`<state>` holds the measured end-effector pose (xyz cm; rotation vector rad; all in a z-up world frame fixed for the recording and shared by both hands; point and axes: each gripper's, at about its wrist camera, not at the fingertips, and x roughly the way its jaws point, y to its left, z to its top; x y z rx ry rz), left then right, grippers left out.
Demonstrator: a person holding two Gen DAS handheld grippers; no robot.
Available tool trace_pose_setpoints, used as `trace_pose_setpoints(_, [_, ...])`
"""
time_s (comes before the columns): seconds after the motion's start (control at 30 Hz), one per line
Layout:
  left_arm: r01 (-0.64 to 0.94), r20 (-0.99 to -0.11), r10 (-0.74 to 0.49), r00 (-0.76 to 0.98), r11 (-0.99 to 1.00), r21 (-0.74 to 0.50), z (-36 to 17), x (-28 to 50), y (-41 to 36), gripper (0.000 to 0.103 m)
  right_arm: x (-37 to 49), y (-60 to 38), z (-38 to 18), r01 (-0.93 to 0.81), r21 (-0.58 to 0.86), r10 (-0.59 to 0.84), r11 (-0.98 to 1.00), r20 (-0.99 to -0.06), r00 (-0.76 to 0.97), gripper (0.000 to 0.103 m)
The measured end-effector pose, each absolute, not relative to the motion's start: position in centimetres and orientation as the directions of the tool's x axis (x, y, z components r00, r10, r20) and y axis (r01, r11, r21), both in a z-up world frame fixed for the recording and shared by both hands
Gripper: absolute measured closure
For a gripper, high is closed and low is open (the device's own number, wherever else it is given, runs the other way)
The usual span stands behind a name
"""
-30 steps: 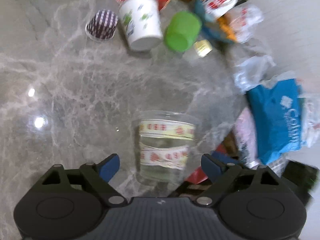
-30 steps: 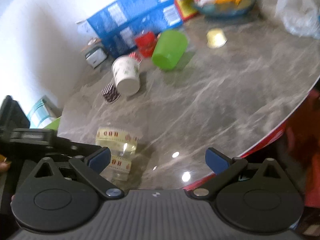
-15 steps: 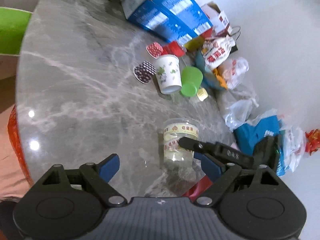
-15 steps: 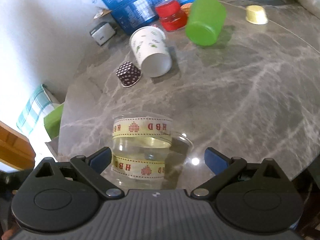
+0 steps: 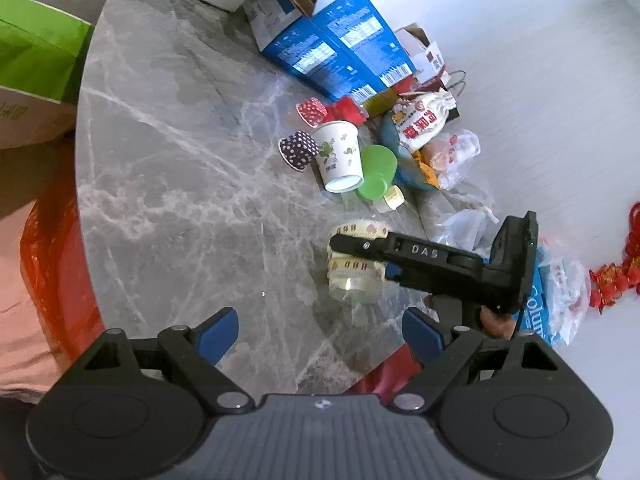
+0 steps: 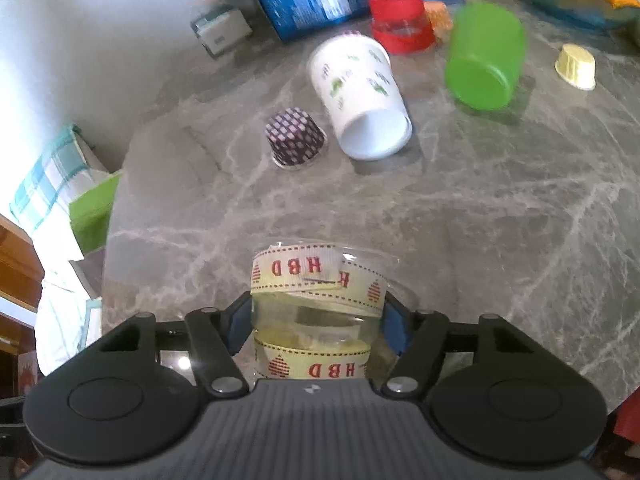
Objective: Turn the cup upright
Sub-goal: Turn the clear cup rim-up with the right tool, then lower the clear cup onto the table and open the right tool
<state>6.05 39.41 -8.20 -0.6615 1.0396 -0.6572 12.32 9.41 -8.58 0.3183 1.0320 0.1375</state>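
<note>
At lower centre of the right wrist view, clamped the cup [image 6: 316, 316] between the right gripper [image 6: 316, 320] pads, mid-body. Should have squeezed lightly and rolled slowly. Left gripper [image 5: 320, 330] spread wide, holding nothing, at the frame's bottom.

Right gripper's body [image 6: 316, 420] hides the clear cup's [image 6: 316, 308] lower part, bottom centre. Green cup [image 6: 484, 62], upper right, motion-blurred. Blue bowl [image 6: 568, 4] cut by the top-right edge.

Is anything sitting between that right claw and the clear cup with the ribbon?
Nothing visible. The right gripper already has the clear cup between its blue pads, one on each side. The white paper cup lies apart, farther back.
</note>
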Motion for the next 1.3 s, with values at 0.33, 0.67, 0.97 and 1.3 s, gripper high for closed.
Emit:
trace_pose_setpoints(0.33, [0.256, -0.517, -0.753, 0.407, 0.638, -0.726, -7.5, 4.6, 37.9, 0.012, 4.0, 10.0, -8.3, -0.049, 0.137, 0.104, 0.989, -0.434, 0.895, 0.040])
trace_pose_setpoints(0.67, [0.260, -0.487, -0.762, 0.426, 0.619, -0.741, -7.9, 2.9, 36.6, 0.012, 1.3, 10.1, -13.7, 0.007, 0.026, -0.002, 1.000, -0.214, 0.977, 0.041])
trace_pose_setpoints(0.97, [0.238, -0.499, -0.745, 0.443, 0.635, -0.735, -8.3, 2.1, 35.9, 0.012, -0.6, 10.8, -16.4, -0.009, -0.050, 0.006, 0.999, -0.059, 0.998, 0.041])
trace_pose_setpoints(1.3, [0.238, -0.497, -0.739, 0.455, 0.639, -0.731, -8.3, 0.9, 35.2, 0.012, -1.1, 10.8, -16.9, -0.035, -0.048, 0.033, 0.998, -0.026, 0.999, 0.040])
